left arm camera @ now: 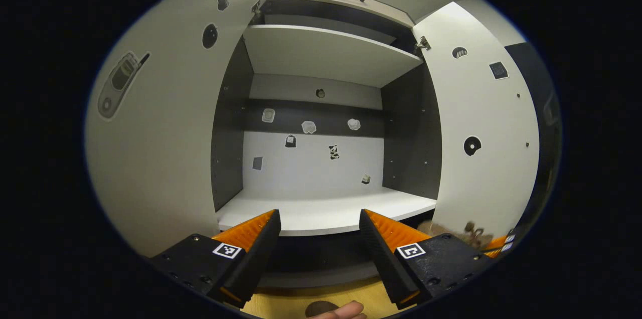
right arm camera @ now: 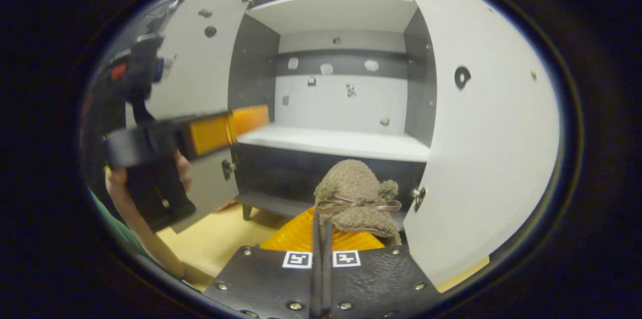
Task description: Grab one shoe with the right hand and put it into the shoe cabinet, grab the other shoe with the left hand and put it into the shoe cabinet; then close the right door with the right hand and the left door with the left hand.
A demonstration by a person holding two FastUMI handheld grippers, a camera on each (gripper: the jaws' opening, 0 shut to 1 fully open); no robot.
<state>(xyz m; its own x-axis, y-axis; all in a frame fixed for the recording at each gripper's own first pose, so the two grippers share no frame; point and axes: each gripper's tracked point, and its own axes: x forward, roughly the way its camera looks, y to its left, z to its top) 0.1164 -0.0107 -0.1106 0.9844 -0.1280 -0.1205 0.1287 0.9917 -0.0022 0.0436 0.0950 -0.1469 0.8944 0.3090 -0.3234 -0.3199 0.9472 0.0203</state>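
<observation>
**Right tool clamped on slipper, left tool empty, cabinet open**

Left gripper view: left tool [left arm camera: 319,223] has fingers wide apart, nothing between them, aimed at the open white-and-dark-grey shoe cabinet [left arm camera: 321,158]. White lower shelf [left arm camera: 326,211] sits just beyond the fingertips and is bare. White upper shelf [left arm camera: 331,53] above it. Left door [left arm camera: 165,148] and right door [left arm camera: 484,123] both swung open, small stickers on their inner faces and on the back panel. A blurred bit of the fuzzy brown slipper [left arm camera: 464,231] shows at the bottom edge of the right door. A fingertip pokes in at the bottom edge over the yellow wooden floor [left arm camera: 281,304].

Right gripper view: right tool [right arm camera: 321,231] fingers together, clamped on the fuzzy brown slipper with a thin brown ribbon bow [right arm camera: 357,196]. Slipper is held up in front of the cabinet [right arm camera: 346,108], below the front edge of the lower shelf [right arm camera: 341,141], not inside. The left tool [right arm camera: 248,118] reaches in from the left, tip at the shelf's left front corner, held by a hand [right arm camera: 125,183].
</observation>
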